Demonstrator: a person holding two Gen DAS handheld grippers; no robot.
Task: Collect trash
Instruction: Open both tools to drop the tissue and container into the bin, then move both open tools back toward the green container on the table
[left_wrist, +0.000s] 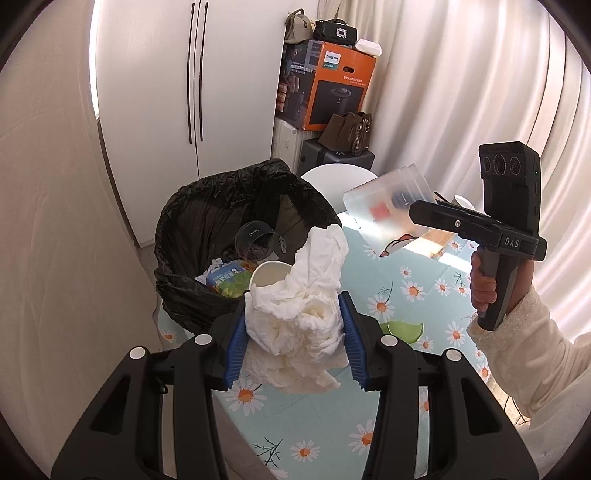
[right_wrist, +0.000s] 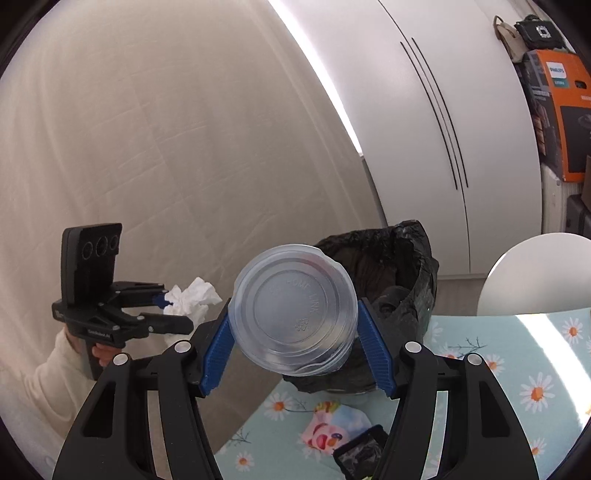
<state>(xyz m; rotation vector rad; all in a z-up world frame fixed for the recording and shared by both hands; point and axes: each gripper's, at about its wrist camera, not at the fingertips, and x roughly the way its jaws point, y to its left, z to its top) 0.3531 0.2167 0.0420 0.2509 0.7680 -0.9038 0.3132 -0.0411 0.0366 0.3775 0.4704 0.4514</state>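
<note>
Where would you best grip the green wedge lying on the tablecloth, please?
Probably across the green wedge's two long sides, coming straight down from above: it lies flat on the tablecloth, curved and narrow, with bare cloth around it. Both grippers are full now, so one must empty first.

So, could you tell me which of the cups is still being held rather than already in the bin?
The clear plastic cup in the right gripper; the paper cup and dark cup lie in the bin.

A room in a home. Tall white wardrobe doors with thin dark handles stand beside pale cream pleated curtains. A bench under a light blue daisy-print tablecloth sits near a stacked orange and black appliance carton, a brown leather handbag and a white hard-shell suitcase.
</note>
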